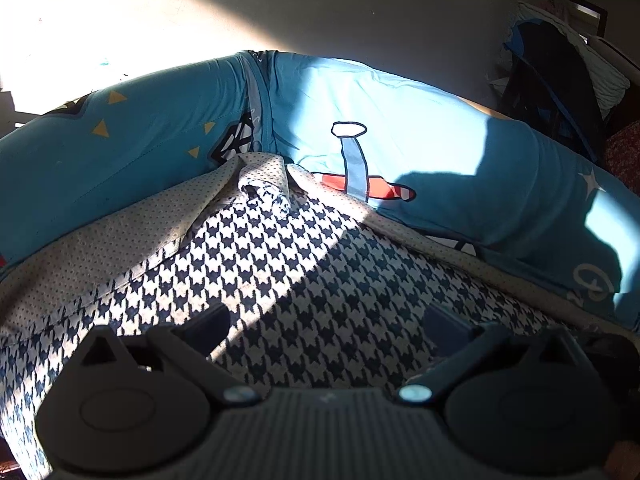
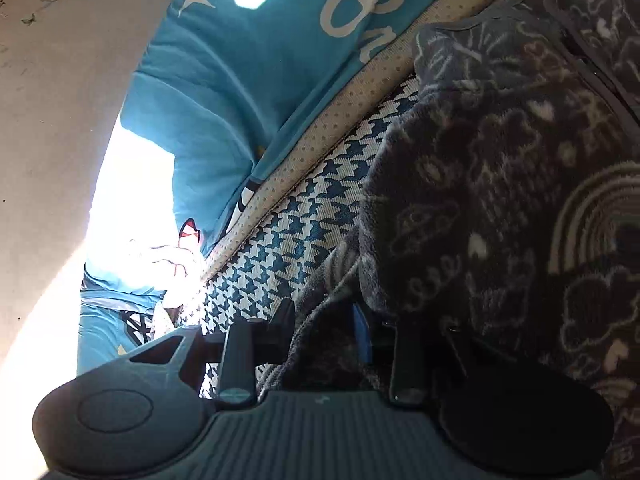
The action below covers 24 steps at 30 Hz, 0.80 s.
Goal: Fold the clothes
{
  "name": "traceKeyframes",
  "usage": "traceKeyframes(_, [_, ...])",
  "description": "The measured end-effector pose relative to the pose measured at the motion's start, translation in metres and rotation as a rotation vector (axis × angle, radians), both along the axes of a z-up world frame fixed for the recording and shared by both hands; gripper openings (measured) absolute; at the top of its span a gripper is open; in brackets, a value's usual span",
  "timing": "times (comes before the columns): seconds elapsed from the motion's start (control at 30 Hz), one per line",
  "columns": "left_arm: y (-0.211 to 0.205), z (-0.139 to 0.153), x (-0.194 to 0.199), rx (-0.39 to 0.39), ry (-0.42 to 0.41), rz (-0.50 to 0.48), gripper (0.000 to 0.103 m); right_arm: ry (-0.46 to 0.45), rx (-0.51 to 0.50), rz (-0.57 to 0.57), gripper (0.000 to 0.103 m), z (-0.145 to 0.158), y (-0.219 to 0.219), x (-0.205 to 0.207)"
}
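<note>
A dark grey fleece garment [image 2: 500,200] with pale cloud and rainbow drawings fills the right side of the right wrist view. My right gripper [image 2: 322,328] is shut on a bunched fold of its edge, the cloth squeezed between the black finger and the blue pad. The garment lies on a houndstooth cover [image 2: 304,240]. In the left wrist view my left gripper [image 1: 326,328] stands open, low over the same houndstooth cover [image 1: 304,272], with nothing held between its fingers.
A long blue printed pillow [image 1: 400,128] lies along the far side against a pale wall [image 1: 320,8]. A beige dotted edge [image 1: 100,248] of the cover is turned up, with a small crumpled patterned bit [image 1: 268,196]. Dark clothes [image 1: 552,72] are heaped at the far right.
</note>
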<state>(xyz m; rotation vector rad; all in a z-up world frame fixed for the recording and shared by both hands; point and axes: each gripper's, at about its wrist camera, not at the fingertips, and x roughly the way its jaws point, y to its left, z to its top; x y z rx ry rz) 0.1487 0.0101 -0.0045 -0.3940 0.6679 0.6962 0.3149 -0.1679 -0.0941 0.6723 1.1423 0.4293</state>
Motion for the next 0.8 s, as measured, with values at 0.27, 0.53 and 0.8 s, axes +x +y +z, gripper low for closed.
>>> traceKeyframes(0.27, [0.008,0.005,-0.004,-0.012,-0.021,0.026,0.103,-0.074,-0.244,0.078,0.013,0.019,0.043,-0.003])
traceKeyframes(0.53, [0.010,0.026,-0.017,0.053,-0.079,0.060,0.103,-0.237,0.023,0.061,0.008,0.032,0.018,-0.026])
traceKeyframes(0.8, [-0.002,0.048,-0.030,0.123,-0.161,0.013,0.103,-0.456,0.322,0.489,0.008,0.038,0.031,-0.088])
